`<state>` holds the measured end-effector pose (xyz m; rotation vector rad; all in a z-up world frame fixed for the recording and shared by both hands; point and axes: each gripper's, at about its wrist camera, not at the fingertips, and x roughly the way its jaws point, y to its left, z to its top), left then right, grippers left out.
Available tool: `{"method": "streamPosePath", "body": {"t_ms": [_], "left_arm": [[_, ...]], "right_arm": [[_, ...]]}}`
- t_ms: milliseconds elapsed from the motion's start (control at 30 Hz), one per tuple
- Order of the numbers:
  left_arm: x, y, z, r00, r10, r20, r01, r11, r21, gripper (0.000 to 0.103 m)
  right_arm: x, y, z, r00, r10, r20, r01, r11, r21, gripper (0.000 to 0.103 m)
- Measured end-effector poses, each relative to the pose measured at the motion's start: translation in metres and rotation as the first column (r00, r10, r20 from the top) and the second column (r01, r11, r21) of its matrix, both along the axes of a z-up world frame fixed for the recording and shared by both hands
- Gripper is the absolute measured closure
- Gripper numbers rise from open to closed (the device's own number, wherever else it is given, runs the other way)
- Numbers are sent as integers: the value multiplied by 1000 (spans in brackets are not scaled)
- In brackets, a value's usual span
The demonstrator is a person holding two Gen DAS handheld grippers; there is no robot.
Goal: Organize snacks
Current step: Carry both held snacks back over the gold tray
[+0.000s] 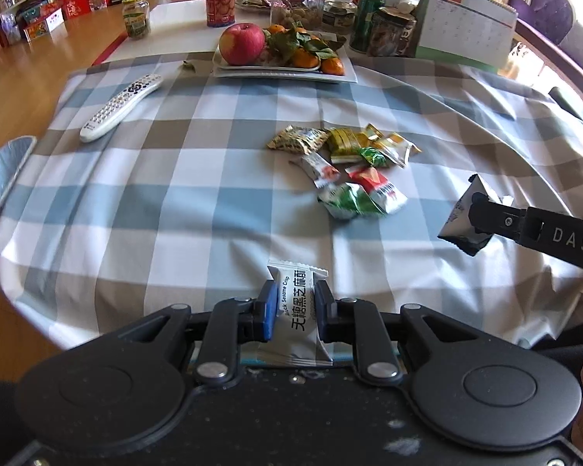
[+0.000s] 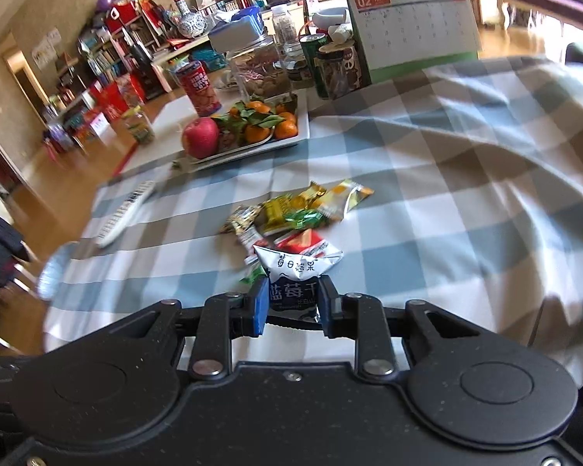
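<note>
My left gripper point(image 1: 291, 306) fingers clamp a smooth white sesame-crisp packet point(image 1: 297, 310); my right gripper point(image 2: 293, 303) fingers pinch a crinkled foil blueberry pouch point(image 2: 295, 275) above the checked tablecloth point(image 2: 447, 213).

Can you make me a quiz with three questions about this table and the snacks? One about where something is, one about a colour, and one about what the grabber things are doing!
1. Where is the remote control?
A. On the checked tablecloth
B. On the fruit plate
C. Inside a jar

2. What colour is the apple?
A. Green
B. Red
C. Purple

3. What is the left gripper doing?
A. Open, holding nothing
B. Shut on the white sesame crisp packet
C. Pressing the remote

Answers: 1 A, it lies on the cloth, left of the snack pile. 2 B, its skin is red with some yellow. 3 B, both fingers squeeze the packet between them.
</note>
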<state>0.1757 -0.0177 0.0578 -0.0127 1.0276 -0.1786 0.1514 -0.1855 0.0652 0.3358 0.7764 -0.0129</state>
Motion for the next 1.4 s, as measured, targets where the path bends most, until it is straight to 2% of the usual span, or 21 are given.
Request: {"method": "streamPosePath", "body": {"t_ms": [233,400,567,767,867,1000,1167,1400], "left_arm": [[-27,7,2,999,5,-49,-6,999,-31,83],[-53,12,-2,996,12,-93,-18,997,-74,83],[-79,11,-12,991,39,-130,-43,999,-26,83],[-104,10,-33,981,82,-178,-79,997,22,83],[-114,7,-42,978,107,-182,-95,993,72,83],[-126,4,-49,976,133,-171,-110,985,136,83],[-139,-1,-50,979,137,-148,-111,979,174,81],[-145,-11,-46,984,127,-124,-100,974,205,80]], "right_arm": [[-23,-7,-4,1000,3,-23,-1,994,112,67],[-45,-3,-8,999,-3,-37,8,991,131,67],[-64,11,-25,992,12,-124,1,995,102,67],[-90,34,-49,966,55,-252,-48,998,35,67],[-105,42,-56,956,71,-285,-72,997,5,67],[-123,46,-62,951,82,-297,-90,996,-15,68],[-137,51,-66,957,69,-281,-98,991,-90,67],[-138,47,-67,965,58,-257,-77,995,-64,67]]}}
